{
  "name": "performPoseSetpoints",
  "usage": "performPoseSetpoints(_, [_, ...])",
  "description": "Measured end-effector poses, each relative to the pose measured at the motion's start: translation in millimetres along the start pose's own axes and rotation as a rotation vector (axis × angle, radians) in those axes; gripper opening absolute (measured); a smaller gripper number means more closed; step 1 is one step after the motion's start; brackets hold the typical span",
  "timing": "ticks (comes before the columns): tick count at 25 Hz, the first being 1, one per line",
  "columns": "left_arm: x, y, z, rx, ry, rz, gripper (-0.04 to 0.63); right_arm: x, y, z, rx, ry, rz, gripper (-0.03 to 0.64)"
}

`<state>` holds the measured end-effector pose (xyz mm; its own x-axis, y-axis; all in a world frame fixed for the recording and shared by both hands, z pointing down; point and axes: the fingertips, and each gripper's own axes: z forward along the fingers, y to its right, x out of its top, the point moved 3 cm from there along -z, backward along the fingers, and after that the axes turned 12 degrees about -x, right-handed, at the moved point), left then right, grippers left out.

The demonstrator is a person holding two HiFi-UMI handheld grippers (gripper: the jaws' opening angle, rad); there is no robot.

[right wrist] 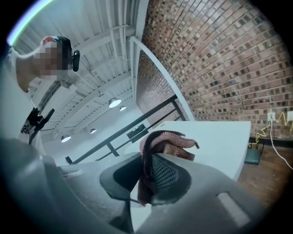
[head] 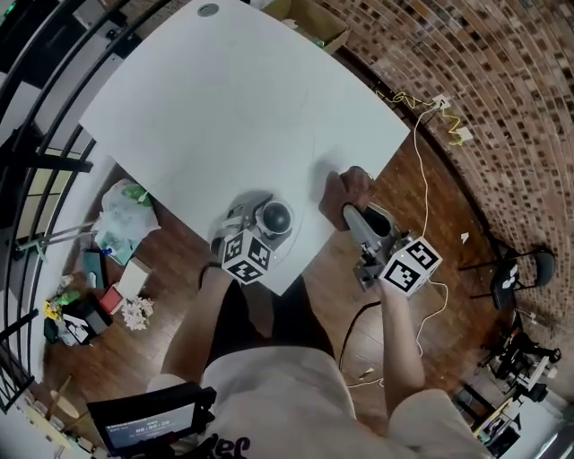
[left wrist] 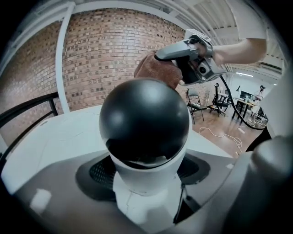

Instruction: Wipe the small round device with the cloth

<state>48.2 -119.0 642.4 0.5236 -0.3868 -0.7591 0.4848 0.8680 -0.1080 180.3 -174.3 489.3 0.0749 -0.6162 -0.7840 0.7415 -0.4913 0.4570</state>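
Observation:
The small round device (head: 275, 217), a black dome on a white base, is at the near edge of the white table (head: 224, 116). My left gripper (head: 265, 226) is shut on its white base; in the left gripper view the device (left wrist: 144, 119) fills the gap between the jaws. My right gripper (head: 355, 212) is shut on a brown cloth (head: 346, 188), bunched at its tips just right of the device and apart from it. The right gripper view shows the cloth (right wrist: 161, 145) pinched between the pads. In the left gripper view the cloth (left wrist: 158, 71) hangs behind the dome.
The table stands beside a brick wall (head: 502, 81). A cardboard box (head: 314, 22) is at its far corner. Cables (head: 421, 193) trail over the wood floor to the right, near a chair (head: 516, 269). Bags and clutter (head: 121, 220) lie on the floor to the left, by a black railing (head: 40, 161).

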Motion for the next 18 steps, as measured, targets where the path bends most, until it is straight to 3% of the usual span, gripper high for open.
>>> performPoseSetpoints(6, [15.6, -5.1, 12.2, 0.004, 0.033, -0.016, 0.405, 33.1, 3.5, 30.0, 0.041, -0.030, -0.069, 0.041])
performPoseSetpoints(13, [-7.6, -7.1, -25.2, 0.031, 0.106, -0.163, 0.443, 24.2, -29.4, 76.7, 0.159, -0.106, -0.149, 0.041])
performPoseSetpoints(18, [-12.7, -6.4, -61.4, 0.125, 0.213, -0.304, 0.445, 42.6, -37.5, 111.8, 0.310, -0.267, -0.308, 0.043])
